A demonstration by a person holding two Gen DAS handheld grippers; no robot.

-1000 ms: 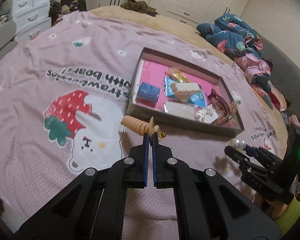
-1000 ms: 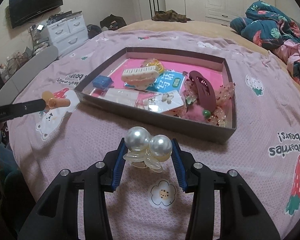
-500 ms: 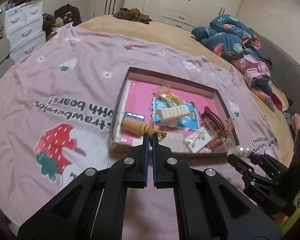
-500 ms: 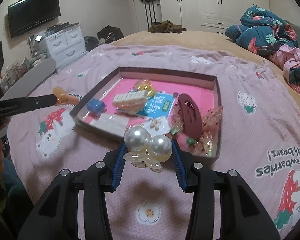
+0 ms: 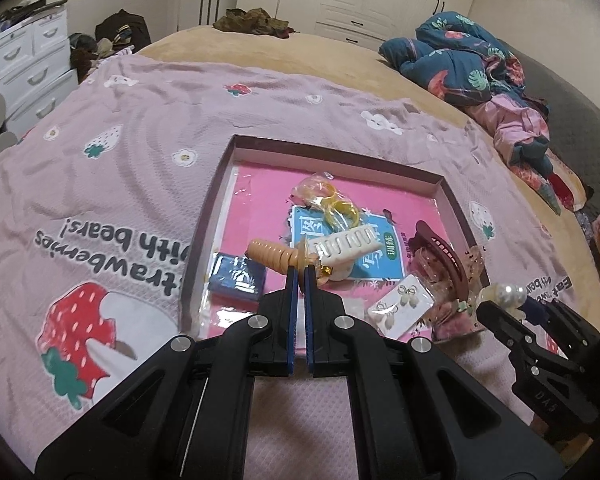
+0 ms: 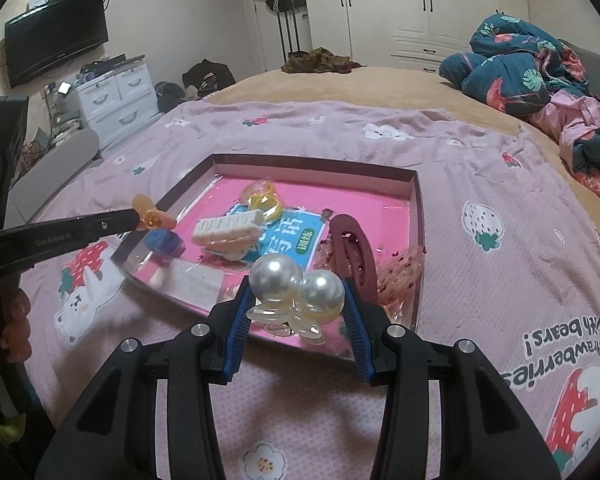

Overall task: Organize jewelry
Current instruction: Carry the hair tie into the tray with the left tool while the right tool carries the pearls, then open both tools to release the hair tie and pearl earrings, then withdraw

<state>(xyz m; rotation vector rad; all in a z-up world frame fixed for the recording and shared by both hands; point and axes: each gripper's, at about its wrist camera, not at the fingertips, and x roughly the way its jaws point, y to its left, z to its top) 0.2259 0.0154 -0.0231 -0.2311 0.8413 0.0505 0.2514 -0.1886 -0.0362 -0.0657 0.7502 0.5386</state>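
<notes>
A shallow box with a pink floor [image 5: 260, 200] [image 6: 380, 200] lies on the pink blanket. It holds a white hair clip [image 5: 346, 242] [image 6: 228, 230], a maroon claw clip [image 5: 440, 256] [image 6: 354, 252], a yellow piece in a bag [image 5: 332, 200], a small blue box [image 5: 238, 278] and an earring card [image 5: 404, 306]. My left gripper [image 5: 299, 276] is shut on an orange ribbed hair accessory [image 5: 274, 258], held over the box's near left part. My right gripper [image 6: 296, 300] is shut on a pearl hair clip [image 6: 296, 284], held above the box's near edge.
The blanket [image 5: 100, 160] covers a round bed. A heap of blue and pink bedding [image 5: 480, 68] lies at the far right. White drawers [image 6: 116, 100] and a wall TV [image 6: 56, 36] stand to the left, wardrobes at the back.
Both grippers have risen and moved forward towards the box, each still holding its piece. The orange accessory now hangs over the box instead of in front of it.
</notes>
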